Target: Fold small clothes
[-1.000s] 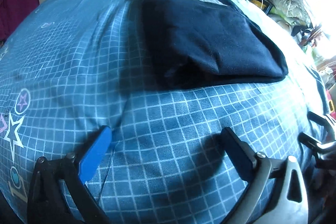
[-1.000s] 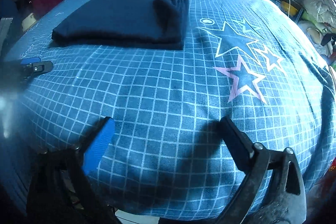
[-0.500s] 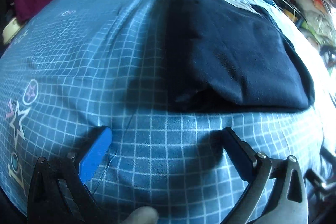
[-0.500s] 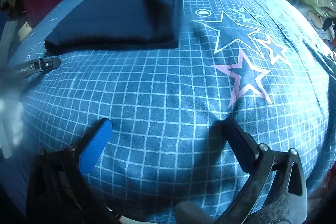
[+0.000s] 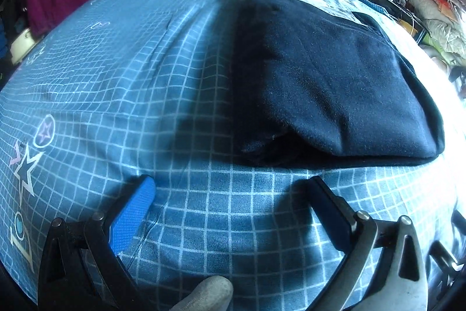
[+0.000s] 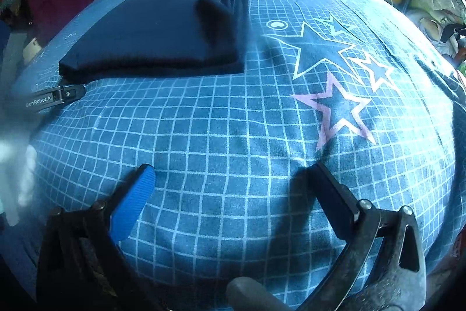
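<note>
Ahead of left hand-held gripper (image 5: 230,191), jaws wide, empty: folded navy garment (image 5: 329,83) flat on blue grid bedspread (image 5: 145,72), long axis running away. Right hand-held gripper (image 6: 233,182), wide, empty; garment front-left.

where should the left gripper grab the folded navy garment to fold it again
Probably the near-left corner of the folded navy garment, approached low from the front: its layers gape open there, lifted off the blue grid bedsheet, so one finger can slide under. The left gripper is open, nearly facing it.
</note>
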### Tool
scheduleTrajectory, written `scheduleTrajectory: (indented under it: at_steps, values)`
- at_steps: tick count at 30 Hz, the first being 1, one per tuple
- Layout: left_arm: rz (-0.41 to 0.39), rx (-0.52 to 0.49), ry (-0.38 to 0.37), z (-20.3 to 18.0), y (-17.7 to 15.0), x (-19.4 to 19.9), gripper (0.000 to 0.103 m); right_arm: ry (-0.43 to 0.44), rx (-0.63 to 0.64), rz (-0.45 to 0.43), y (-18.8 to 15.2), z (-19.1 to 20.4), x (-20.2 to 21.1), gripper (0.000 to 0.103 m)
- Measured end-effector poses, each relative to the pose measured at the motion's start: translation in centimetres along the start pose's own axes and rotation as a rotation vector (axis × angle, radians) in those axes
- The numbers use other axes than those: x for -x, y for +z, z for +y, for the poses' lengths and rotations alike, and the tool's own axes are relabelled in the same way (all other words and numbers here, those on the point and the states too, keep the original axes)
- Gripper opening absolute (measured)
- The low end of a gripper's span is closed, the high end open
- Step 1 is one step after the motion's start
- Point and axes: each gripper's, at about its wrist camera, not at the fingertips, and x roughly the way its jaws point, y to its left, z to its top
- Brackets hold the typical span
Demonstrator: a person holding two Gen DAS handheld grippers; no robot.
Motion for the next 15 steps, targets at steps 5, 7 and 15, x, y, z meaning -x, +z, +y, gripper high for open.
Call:
scheduleTrajectory:
  at_steps: [5, 7, 15]
  values:
    - [-0.002, 0.0, 0.001, 0.17, -0.29, 0.22, 0.103, -0.006, -0.002, -0.007, -0.03, 0.08, 0.07, 0.103]
    - [-0.003, -0.002, 0.003, 0.15, -0.26, 0.2, 0.103, -0.006, -0.002, -0.01, -0.06, 0.06, 0.03, 0.103]
    - [-0.003, 0.0, 0.001, 0.25, -0.06, 0.12, 0.103, 0.004, -0.012, -0.015, -0.01, -0.2, -0.1, 0.103]
